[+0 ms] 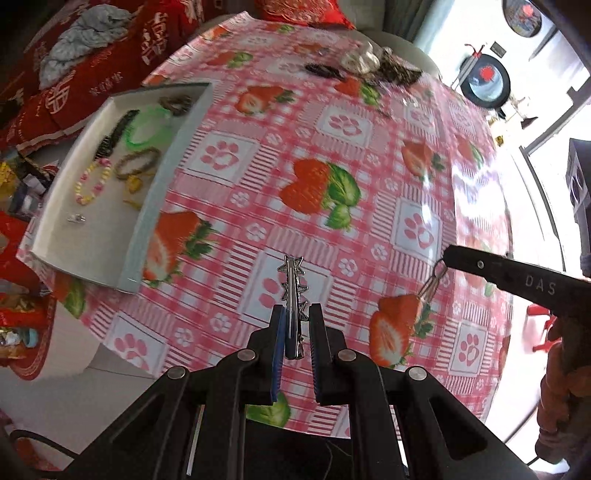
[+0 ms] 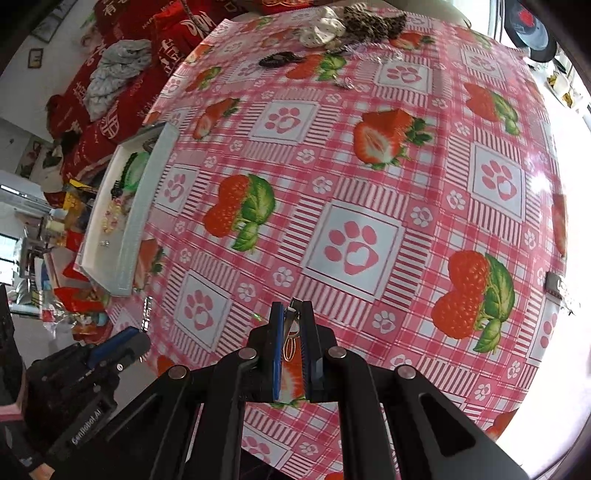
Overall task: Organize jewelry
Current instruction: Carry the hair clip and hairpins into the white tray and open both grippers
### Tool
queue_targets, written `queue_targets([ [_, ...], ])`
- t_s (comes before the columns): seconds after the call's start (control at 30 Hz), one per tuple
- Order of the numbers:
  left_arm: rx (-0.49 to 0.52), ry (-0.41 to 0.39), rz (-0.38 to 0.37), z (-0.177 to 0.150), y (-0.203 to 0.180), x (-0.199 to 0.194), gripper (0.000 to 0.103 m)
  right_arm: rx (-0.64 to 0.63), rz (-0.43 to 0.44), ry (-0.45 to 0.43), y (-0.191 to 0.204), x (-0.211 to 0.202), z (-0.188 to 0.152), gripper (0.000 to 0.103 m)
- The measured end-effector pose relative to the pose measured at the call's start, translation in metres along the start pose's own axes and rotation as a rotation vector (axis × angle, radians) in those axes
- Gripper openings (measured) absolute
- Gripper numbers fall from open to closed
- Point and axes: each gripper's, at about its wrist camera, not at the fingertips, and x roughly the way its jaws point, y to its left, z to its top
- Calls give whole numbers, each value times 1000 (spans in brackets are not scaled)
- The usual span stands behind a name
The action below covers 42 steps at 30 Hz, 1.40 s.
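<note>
Grippers, two of them, hang above a round table (image 1: 369, 155) covered in a pink strawberry-and-paw-print cloth. The left gripper (image 1: 295, 314) has its fingers clenched on one silver star-studded hair clip (image 1: 293, 284), which juts forward past the fingertips, clear of the cloth, over the table's near edge. The right gripper (image 2: 291, 314) pinches one small metal clip with wire loops (image 2: 291, 332) between its closed fingers; in the left wrist view the same piece dangles from its fingertip, over the right part of the table.

One white tray (image 1: 155, 206) sits at the table's left edge. Inside it lie a green bracelet (image 1: 147, 125), a pink-and-yellow beaded bracelet (image 1: 92, 181), a brown bracelet (image 1: 136, 162), a dark beaded strand (image 1: 114, 134), another brownish piece (image 1: 175, 103) at the far end, a small yellowish piece (image 1: 133, 184) and a small silver item (image 1: 77, 218) near the tray's near end.

At the table's far edge are a dark hair tie (image 2: 277, 59), a white scrunchie (image 2: 321, 27), a leopard-print scrunchie (image 2: 373, 20) and a few small silvery bits too blurred to count.
</note>
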Motion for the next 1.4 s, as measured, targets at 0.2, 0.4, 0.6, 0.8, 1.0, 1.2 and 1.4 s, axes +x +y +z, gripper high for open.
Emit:
queue_targets([
  [0.2, -26, -39, 14, 12, 34, -13, 19, -22, 12, -23, 25, -5, 13, 9],
  [0.4, -43, -65, 26, 25, 84, -21, 19, -54, 25, -46, 69, 4, 29, 9],
  [0.6, -53, -65, 51, 36, 143, -24, 19, -100, 60, -33, 133, 26, 42, 9],
  [0.8, -64, -59, 86, 47, 203, -15, 19, -133, 102, -11, 196, 56, 53, 9],
  [1.0, -53, -30, 91, 53, 247, 5, 19, -150, 132, 33, 244, 94, 58, 9],
  [1.2, -33, 18, 69, 52, 268, 27, 19, -159, 127, 80, 272, 131, 55, 9],
  [1.4, -16, 46, 58, 51, 273, 44, 19, -157, 89, 115, 281, 159, 53, 9],
])
